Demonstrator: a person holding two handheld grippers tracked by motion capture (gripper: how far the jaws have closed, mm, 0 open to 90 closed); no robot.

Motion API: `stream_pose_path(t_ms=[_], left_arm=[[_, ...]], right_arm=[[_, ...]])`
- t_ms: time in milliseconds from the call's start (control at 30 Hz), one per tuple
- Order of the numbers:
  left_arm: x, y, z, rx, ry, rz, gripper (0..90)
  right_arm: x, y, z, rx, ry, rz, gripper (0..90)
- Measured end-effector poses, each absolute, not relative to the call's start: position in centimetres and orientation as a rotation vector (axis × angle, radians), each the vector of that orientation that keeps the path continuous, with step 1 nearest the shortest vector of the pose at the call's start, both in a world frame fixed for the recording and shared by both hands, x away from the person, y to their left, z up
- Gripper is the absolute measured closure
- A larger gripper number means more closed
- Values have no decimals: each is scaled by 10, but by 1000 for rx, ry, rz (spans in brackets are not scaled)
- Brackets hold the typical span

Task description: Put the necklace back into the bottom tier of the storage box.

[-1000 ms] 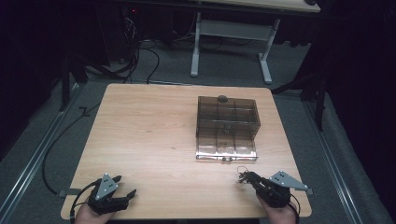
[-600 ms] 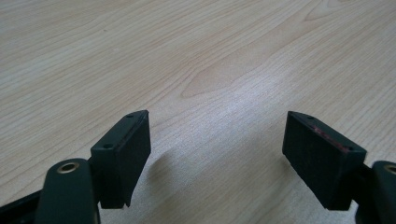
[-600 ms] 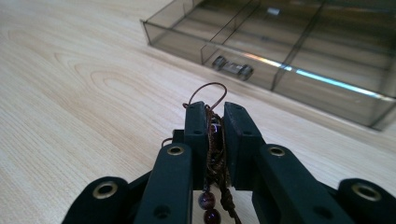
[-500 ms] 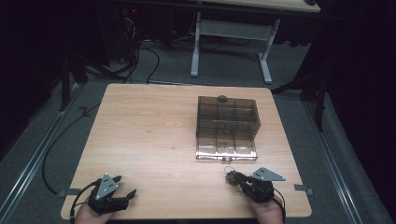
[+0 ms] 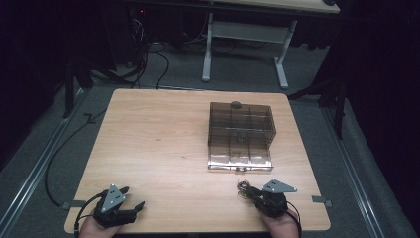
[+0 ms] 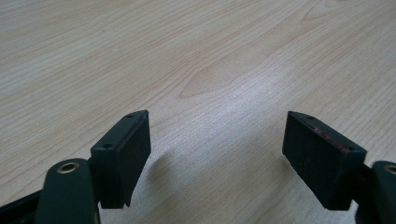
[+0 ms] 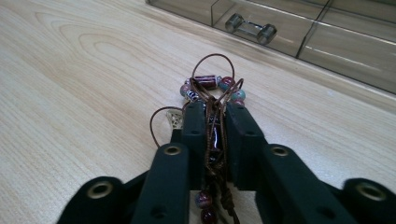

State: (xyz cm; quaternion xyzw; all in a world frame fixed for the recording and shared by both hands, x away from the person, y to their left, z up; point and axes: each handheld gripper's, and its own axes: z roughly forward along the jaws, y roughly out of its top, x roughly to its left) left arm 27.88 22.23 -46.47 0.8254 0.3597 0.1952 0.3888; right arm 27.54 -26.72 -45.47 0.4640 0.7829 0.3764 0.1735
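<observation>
**Beaded cord pinched, drawer box just ahead**

Right gripper point(image 7: 214, 109) clenched on a beaded cord point(image 7: 212, 86), low over the surface point(image 5: 163, 148) near its front edge. Brown loops and red, teal and striped beads bunched past the jaw tips; more cord and a few beads trailing back between the jaws. Seen from the high view too, as a small tangle point(image 5: 242, 186) just ahead of the right gripper point(image 5: 252, 191).

Smoky clear drawer box point(image 5: 241, 134) a short way beyond, front drawer pulled partly out, its small bar handle point(image 7: 250, 28) facing the gripper. Likely aim: cord into one of the drawer's compartments.

Left gripper point(image 5: 130, 200) resting at the front left corner, jaws released and wide apart, nothing between them, bare wood beneath point(image 6: 215, 88).

Risks from here:
- Thin cord held by a narrow pinch; likely to slide out on a quick lift.
- Loose loops free to snag on the handle or drawer front when carried over.
- Hanging beads apt to drag across the wood and tug the cord loose.
- Light box unsteadied by the other gripper; a nudge could shift it or push the drawer shut.
</observation>
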Motion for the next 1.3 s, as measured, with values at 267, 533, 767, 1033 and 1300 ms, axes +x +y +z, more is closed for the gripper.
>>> stream_pose_path(t_ms=[267, 533, 767, 1033, 1300], left_arm=[[278, 222, -465, 2097, 916, 500, 238], [278, 222, -465, 2103, 914, 507, 239], [278, 222, -464, 2098, 913, 500, 238], [279, 223, -464, 2098, 915, 496, 238], [279, 222, -464, 2103, 908, 494, 238]], right_arm=[[263, -281, -429, 1276, 2120, 1158, 696], [273, -298, -431, 1365, 2135, 1064, 860], [286, -295, -436, 1424, 2223, 895, 900], [294, -292, -425, 1460, 2270, 791, 893], [301, -292, -421, 1550, 2347, 707, 814]])
